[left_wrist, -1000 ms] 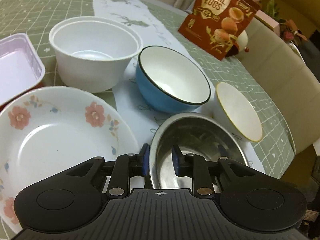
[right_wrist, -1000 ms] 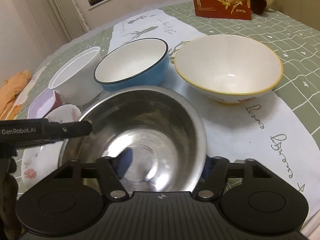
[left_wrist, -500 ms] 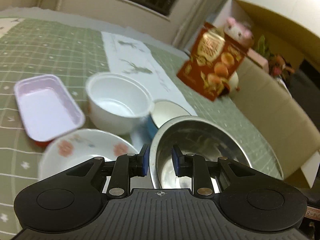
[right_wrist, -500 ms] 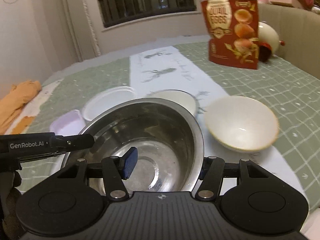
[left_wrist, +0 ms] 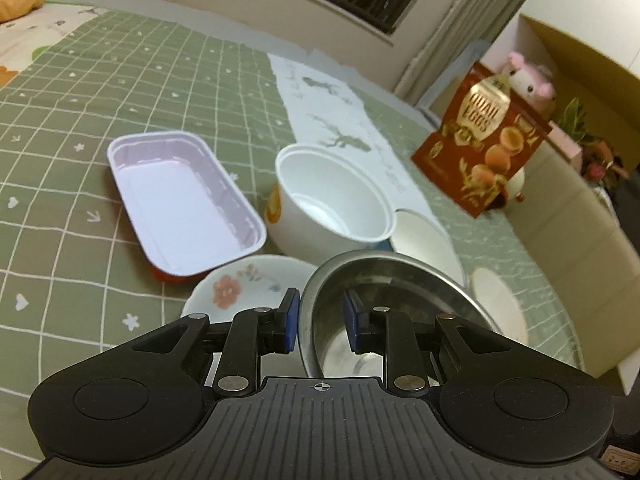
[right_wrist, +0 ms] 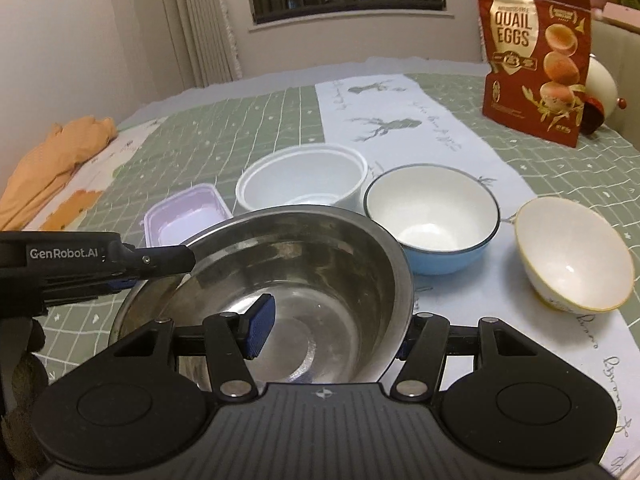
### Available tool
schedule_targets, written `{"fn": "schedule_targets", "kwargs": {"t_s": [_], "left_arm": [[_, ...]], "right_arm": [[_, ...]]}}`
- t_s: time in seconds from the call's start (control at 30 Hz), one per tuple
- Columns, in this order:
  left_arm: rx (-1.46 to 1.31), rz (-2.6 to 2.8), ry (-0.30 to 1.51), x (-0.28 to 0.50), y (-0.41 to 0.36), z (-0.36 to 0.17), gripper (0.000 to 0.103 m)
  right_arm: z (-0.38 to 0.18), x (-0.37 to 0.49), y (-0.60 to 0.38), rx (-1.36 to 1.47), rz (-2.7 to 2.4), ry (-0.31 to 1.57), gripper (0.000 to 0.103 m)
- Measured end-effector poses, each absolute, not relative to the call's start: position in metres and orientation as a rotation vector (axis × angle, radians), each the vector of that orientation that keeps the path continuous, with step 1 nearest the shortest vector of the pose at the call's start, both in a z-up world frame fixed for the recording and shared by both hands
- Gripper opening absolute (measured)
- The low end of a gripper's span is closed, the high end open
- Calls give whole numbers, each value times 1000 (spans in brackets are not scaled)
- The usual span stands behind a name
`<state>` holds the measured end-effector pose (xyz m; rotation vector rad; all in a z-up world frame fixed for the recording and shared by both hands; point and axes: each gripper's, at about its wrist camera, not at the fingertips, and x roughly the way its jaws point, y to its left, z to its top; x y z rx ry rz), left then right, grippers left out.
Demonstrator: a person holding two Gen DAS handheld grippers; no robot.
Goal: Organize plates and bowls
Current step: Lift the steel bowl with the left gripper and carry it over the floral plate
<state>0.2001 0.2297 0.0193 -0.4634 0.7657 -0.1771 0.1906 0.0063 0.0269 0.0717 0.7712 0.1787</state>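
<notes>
A steel bowl (left_wrist: 400,292) hangs above the table, held from two sides. My left gripper (left_wrist: 320,320) is shut on its rim, one blue pad inside and one outside. My right gripper (right_wrist: 332,338) straddles the opposite wall of the steel bowl (right_wrist: 312,264); one pad is deep inside and the other behind the rim, and the grip looks shut. Below lie a floral plate (left_wrist: 240,288), a white plastic bowl (right_wrist: 300,180), a blue bowl (right_wrist: 432,216) and a yellow-rimmed bowl (right_wrist: 572,252).
A pink tray (left_wrist: 180,200) lies left of the white plastic bowl. A red quail-egg bag (right_wrist: 532,64) stands at the back right on the green checked cloth. An orange cloth (right_wrist: 52,156) is bunched at the far left. A beige sofa edge runs along the right.
Both grippers have risen with the steel bowl, which has left the table. The dishes below now look smaller and farther. The right jaws narrowed a little.
</notes>
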Motion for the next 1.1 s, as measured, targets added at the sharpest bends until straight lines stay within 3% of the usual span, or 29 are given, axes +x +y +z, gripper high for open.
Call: {"fn": "schedule_targets", "kwargs": {"t_s": [0.4,0.77,0.9,1.1], "left_arm": [[-381,-159,858,210,215,-6,25],[-419,-168,883,216,227,-13,24],[-431,-163,854,213,238,-6,25],[-432,-129,829,209,252,-1,25]], "right_arm": [[-4,196,0,84,156,840,59],[-5,192,11,11,156,773,60],[2,190,6,31,151,725,71],[4,186,7,32,140,687,73]]}}
